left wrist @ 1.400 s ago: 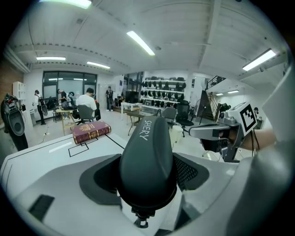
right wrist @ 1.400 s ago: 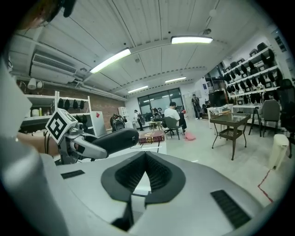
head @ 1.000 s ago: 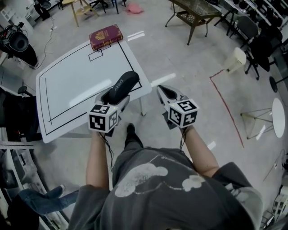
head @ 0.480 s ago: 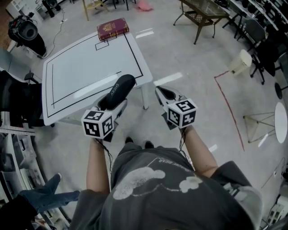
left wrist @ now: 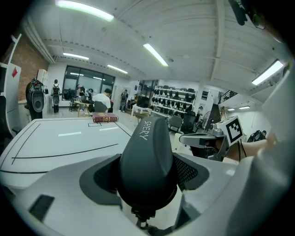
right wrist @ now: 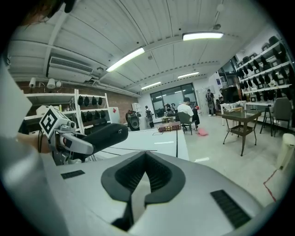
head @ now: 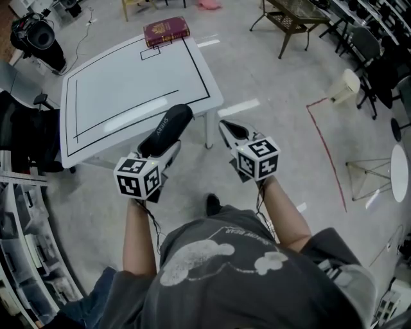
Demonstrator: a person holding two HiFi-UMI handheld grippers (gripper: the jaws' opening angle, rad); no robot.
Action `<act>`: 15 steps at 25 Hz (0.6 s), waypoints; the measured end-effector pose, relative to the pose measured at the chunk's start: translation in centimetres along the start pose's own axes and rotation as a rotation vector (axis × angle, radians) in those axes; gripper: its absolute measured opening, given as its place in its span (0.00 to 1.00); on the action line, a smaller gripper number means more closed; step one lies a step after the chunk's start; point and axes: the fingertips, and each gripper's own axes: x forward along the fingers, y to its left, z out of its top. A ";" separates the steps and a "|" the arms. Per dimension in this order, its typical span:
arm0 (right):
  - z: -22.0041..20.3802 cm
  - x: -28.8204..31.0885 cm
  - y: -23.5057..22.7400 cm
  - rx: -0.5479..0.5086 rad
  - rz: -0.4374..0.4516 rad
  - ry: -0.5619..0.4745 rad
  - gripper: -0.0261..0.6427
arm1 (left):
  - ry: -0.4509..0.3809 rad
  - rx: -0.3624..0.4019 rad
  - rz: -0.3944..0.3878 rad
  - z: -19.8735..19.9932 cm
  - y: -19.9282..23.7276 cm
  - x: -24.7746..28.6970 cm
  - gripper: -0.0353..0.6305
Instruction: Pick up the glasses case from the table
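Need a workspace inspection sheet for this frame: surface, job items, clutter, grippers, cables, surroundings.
Surface: white table with black marked lines.
Job's things: glasses case held up off the table, near its front edge.
Clutter: red book on the far corner.
Grippers: left gripper shut on the case; right gripper shut, empty.
Cables: thin cable hanging under the left gripper, another under the right.
Surroundings: metal side table, chairs, red floor tape.

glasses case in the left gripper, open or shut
Shut: the black oval hard-shell glasses case shows one unbroken rounded shell, no lid raised, clamped in the left gripper.
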 end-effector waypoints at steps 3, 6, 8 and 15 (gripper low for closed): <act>-0.2 -0.7 2.0 -0.002 -0.008 0.001 0.04 | 0.007 -0.004 -0.009 -1.2 0.0 -1.8 0.55; -0.1 -1.4 4.1 -0.014 -0.018 -0.001 0.04 | 0.005 -0.004 -0.016 -2.2 0.1 -3.9 0.55; -0.1 -2.1 5.4 -0.022 -0.028 -0.007 0.04 | 0.006 -0.004 -0.017 -2.8 0.2 -5.2 0.55; -1.0 -4.5 9.8 -0.033 -0.039 -0.012 0.04 | -0.002 0.004 -0.032 -4.6 -0.8 -9.6 0.55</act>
